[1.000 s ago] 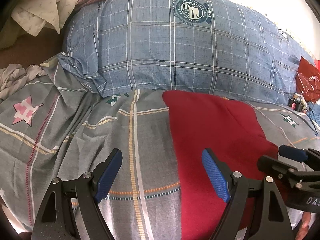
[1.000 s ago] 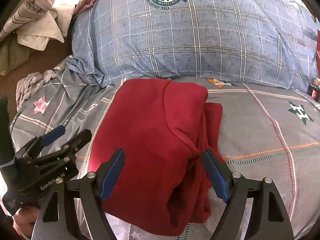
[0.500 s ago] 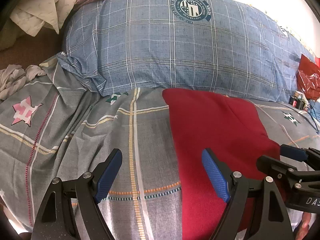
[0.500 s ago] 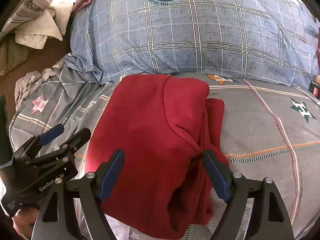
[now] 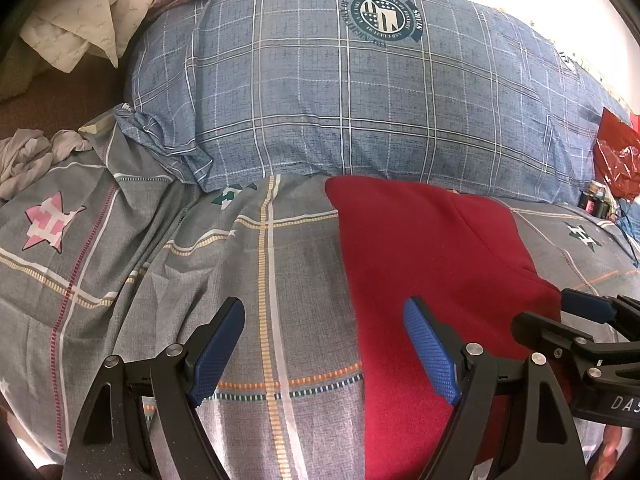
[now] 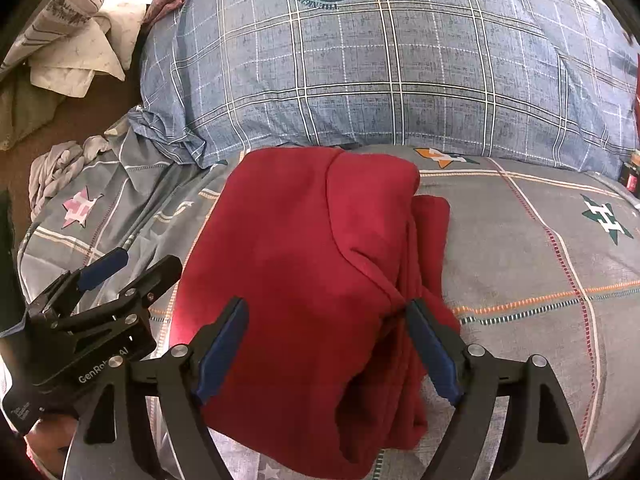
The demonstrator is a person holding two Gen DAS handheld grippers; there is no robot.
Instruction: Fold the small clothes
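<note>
folded red garment (image 6: 312,248) on grey patterned bedsheet (image 6: 540,272), beside blue pillow (image 6: 380,76)

The red garment (image 5: 432,264) runs under the left gripper (image 5: 324,344) and off the picture's bottom edge. Small dark bottles (image 5: 596,202) far to its right are too small to identify.

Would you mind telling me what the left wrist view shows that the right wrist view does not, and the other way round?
Only the left wrist view shows the crumpled red plastic bag at the far right, and the bare sheet between the left claw's open fingers.

Only the right wrist view shows the red garment's folded right side, with layered edges spilling toward the right claw's right finger, and its near hem.

Both share the blue plaid pillow, the grey star-print sheet, the red garment and both open claws.
</note>
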